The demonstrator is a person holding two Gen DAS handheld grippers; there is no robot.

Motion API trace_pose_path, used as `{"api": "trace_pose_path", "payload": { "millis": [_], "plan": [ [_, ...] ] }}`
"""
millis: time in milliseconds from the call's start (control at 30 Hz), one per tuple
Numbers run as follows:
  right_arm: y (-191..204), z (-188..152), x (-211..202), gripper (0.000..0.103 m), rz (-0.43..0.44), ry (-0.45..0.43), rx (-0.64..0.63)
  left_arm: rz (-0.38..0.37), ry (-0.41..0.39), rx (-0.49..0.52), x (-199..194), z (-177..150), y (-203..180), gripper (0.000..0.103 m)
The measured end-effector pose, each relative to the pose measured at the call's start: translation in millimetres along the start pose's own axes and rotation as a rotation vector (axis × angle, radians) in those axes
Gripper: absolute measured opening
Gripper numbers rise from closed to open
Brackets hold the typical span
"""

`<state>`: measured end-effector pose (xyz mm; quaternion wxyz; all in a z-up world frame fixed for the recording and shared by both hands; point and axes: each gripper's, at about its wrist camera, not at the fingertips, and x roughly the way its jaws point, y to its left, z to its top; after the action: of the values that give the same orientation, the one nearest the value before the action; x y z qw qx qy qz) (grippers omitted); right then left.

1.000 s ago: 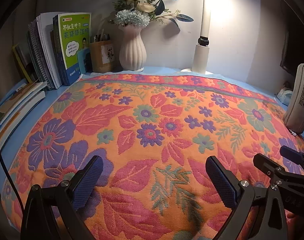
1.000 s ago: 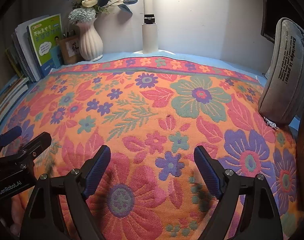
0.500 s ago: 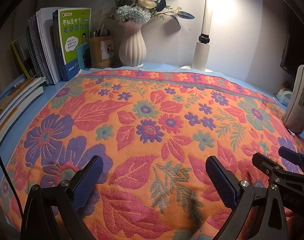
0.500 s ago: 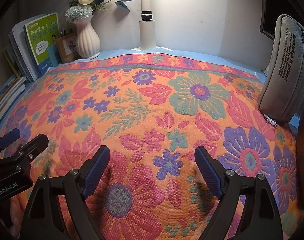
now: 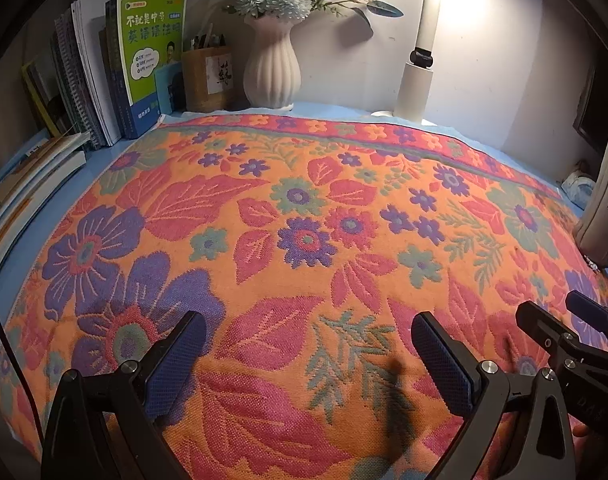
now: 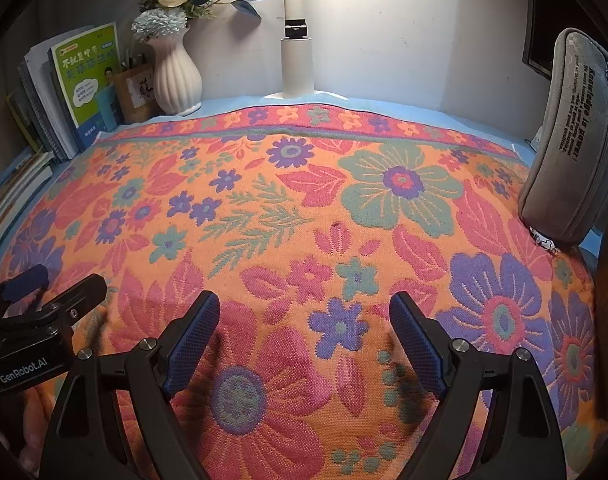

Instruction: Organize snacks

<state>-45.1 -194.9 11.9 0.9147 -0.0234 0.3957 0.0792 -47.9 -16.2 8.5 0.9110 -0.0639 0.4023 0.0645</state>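
Both grippers hung low over the flowered cloth, side by side. The left gripper was spread wide with nothing in it, and so was the right gripper. No snacks showed in either view. A white vase and books stood at the back wall, a grey pencil case at the right edge

Orange floral cloth; white ribbed vase; green-covered book; grey pencil case.
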Motion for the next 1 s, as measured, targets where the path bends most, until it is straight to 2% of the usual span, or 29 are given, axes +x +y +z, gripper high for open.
{"api": "trace_pose_path", "payload": {
  "millis": [500,667,1000],
  "plan": [
    [0.0,-0.1,2.6,0.087,0.001,0.012,-0.002,-0.014,0.027,-0.015,4.7,0.5,3.4,0.102],
    [0.0,0.0,2.7,0.087,0.001,0.012,-0.002,0.008,0.023,-0.027,4.1,-0.1,3.2,0.102],
    [0.0,0.3,2.8,0.087,0.001,0.013,-0.003,0.003,0.016,-0.026,2.7,0.8,3.4,0.102]
  ]
}}
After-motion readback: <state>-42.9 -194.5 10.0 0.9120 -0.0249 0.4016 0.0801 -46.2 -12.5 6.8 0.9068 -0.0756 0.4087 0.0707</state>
